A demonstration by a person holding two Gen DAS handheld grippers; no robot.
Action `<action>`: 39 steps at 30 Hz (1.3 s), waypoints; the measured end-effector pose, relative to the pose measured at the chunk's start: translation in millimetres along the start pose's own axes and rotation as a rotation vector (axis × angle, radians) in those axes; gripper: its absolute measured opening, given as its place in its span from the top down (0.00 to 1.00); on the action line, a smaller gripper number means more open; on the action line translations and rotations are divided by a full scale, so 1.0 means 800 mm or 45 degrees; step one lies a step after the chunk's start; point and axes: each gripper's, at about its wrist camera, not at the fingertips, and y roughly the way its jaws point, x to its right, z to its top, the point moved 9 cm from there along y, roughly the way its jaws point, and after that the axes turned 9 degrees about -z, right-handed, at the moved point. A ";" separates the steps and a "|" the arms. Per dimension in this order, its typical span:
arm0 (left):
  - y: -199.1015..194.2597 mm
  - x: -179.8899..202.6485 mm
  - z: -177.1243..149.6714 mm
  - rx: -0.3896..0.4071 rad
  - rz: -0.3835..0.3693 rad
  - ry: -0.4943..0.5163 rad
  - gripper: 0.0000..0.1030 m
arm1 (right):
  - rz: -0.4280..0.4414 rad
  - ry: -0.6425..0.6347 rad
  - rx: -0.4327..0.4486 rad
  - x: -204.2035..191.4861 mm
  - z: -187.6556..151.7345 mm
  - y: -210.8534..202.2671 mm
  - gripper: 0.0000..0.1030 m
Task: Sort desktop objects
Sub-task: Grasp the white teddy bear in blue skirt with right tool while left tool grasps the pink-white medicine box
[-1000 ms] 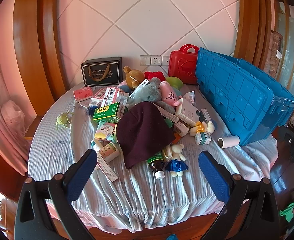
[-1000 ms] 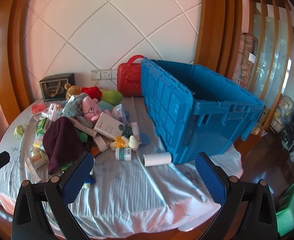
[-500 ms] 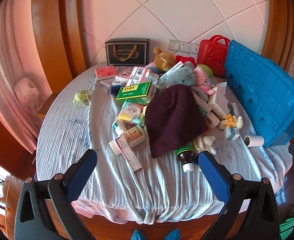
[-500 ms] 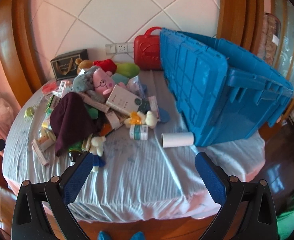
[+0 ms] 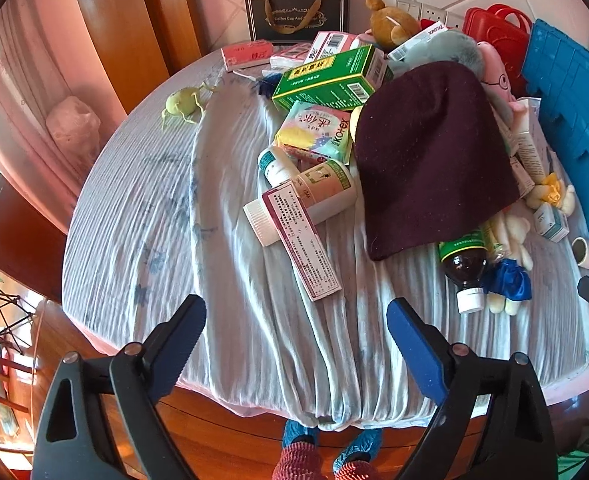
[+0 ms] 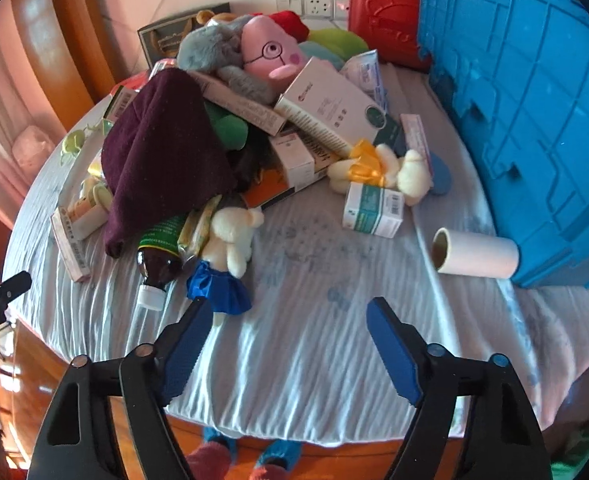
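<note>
"Kotex" legible on pastel pad pack; "Coffee Cup And Saucer" — approx., small print — on black gift box; other labels, incl. Chinese chars. — unreadable.

Left wrist view: looking down and forward from above the near table edge, over the left half of the striped cloth, fairly near the maroon hat; blue crate only at the right margin

Right wrist view: same near edge, set further right, facing the cloth's right half, close to the paper roll and crate

Shared by both: hat, brown bottle, blue-skirted doll, pink pig plush, red case
</note>
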 end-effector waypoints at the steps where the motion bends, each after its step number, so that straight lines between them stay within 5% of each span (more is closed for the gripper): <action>1: 0.012 -0.001 0.002 -0.015 -0.010 -0.011 0.09 | 0.011 0.002 -0.017 -0.004 0.000 0.007 0.24; 6: 0.072 -0.006 0.006 -0.134 -0.039 -0.043 0.29 | 0.015 0.031 -0.084 -0.020 0.008 0.037 0.24; 18: 0.128 -0.010 0.016 -0.212 -0.081 -0.017 0.31 | 0.042 0.025 -0.226 -0.067 0.021 0.111 0.27; 21: 0.132 -0.003 0.015 -0.231 -0.107 0.013 0.55 | 0.036 0.009 -0.264 -0.073 0.016 0.129 0.42; 22: 0.130 -0.001 0.015 -0.229 -0.111 0.021 0.62 | 0.034 0.000 -0.259 -0.076 0.016 0.131 0.46; 23: 0.127 0.003 0.017 -0.223 -0.123 0.030 0.65 | 0.031 -0.024 -0.245 -0.079 0.018 0.130 0.60; 25: 0.119 0.009 0.019 -0.213 -0.152 0.038 0.71 | 0.015 -0.051 -0.232 -0.083 0.020 0.125 0.64; 39: 0.008 0.059 0.080 0.071 -0.173 0.207 0.73 | -0.015 0.033 -0.016 -0.026 0.056 0.022 0.69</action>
